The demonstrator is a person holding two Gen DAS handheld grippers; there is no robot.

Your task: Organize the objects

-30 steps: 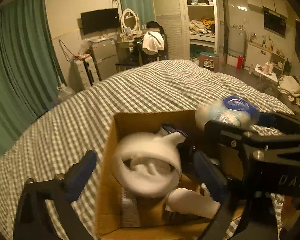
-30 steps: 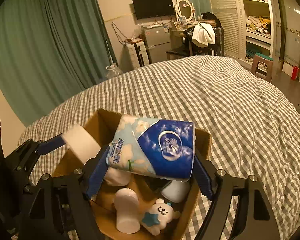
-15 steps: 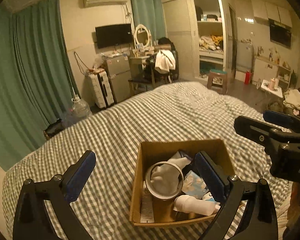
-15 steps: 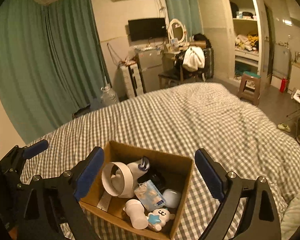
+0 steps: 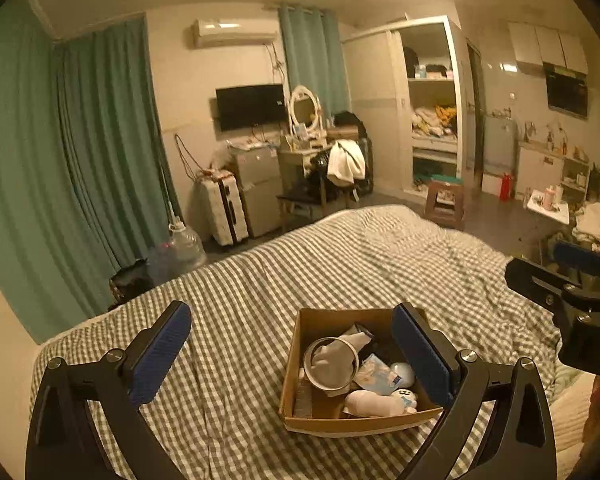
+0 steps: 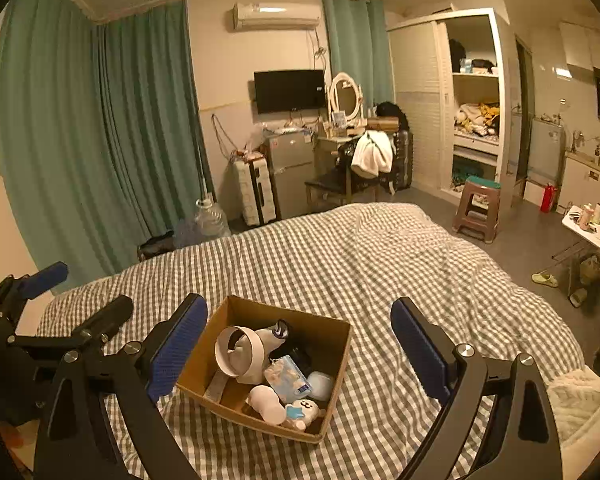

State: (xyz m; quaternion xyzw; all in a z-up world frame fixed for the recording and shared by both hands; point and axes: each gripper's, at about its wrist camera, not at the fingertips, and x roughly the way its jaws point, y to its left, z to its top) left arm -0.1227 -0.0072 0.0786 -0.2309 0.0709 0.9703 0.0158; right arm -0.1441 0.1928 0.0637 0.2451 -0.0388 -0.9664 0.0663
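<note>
1. The cardboard box [image 6: 328,344] is seen on the checked bedspread [image 6: 380,256], smaller in both views than a second ago; both grippers have been drawn back and up from it.
2. The left gripper [image 5: 292,354] is held wide open and empty. The white ring fan [image 5: 331,364] it held over the box earlier is now lying inside it.
3. The right gripper [image 6: 299,346] is likewise spread wide, with nothing between its pads. The blue tissue pack [image 6: 287,378] gripped a second ago is now resting in the box, beside the white bear toy [image 6: 305,410].
4. A white bottle [image 6: 267,402] is lying at the box's near wall.
</note>
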